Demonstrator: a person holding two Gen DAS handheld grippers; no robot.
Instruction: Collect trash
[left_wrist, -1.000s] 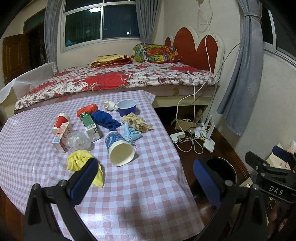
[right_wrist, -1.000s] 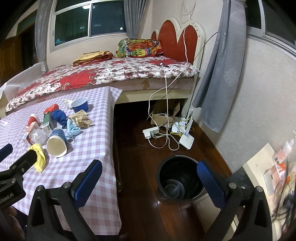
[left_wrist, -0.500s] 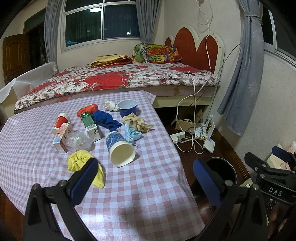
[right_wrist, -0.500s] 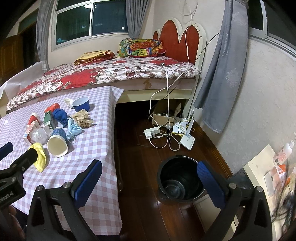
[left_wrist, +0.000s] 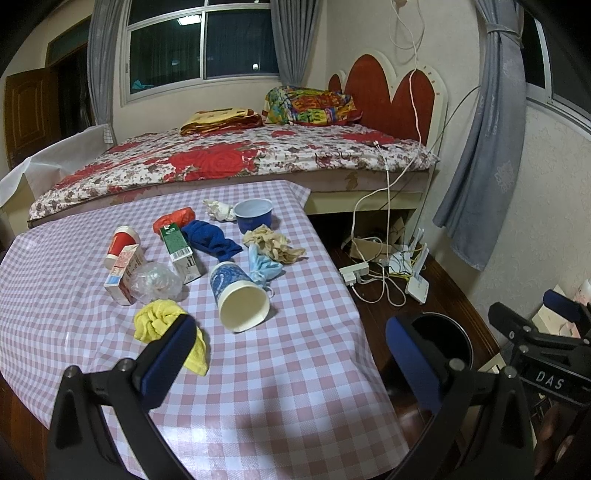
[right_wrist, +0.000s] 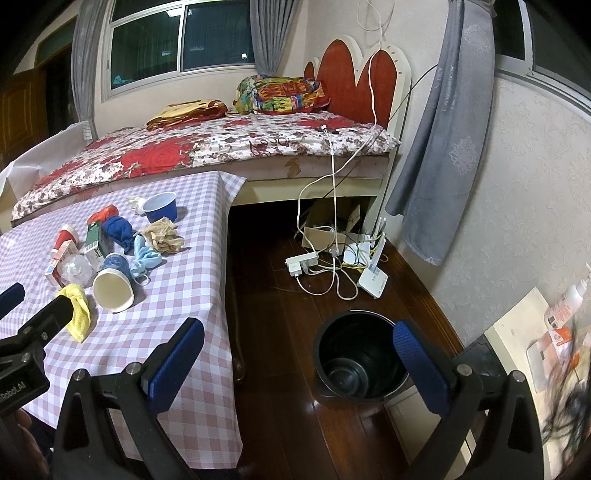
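Note:
Trash lies on a pink checked table (left_wrist: 280, 373): a tipped blue paper cup (left_wrist: 238, 293), a yellow cloth (left_wrist: 166, 326), a crumpled clear plastic (left_wrist: 155, 282), two cartons (left_wrist: 181, 249), a red cup (left_wrist: 120, 243), a blue sock (left_wrist: 210, 238), a blue bowl (left_wrist: 254, 216) and a beige wad (left_wrist: 273, 245). A black bin (right_wrist: 360, 360) stands on the floor right of the table. My left gripper (left_wrist: 291, 360) is open and empty above the table's near edge. My right gripper (right_wrist: 299, 360) is open and empty above the floor, near the bin.
A bed (left_wrist: 229, 158) stands behind the table. A power strip, cables and a white router (right_wrist: 371, 280) lie on the dark wood floor (right_wrist: 273, 317) beyond the bin. A grey curtain (right_wrist: 443, 147) hangs at the right wall.
Both views have shifted very slightly; the scene sits a little lower in the right wrist view. Nothing was taken or let go.

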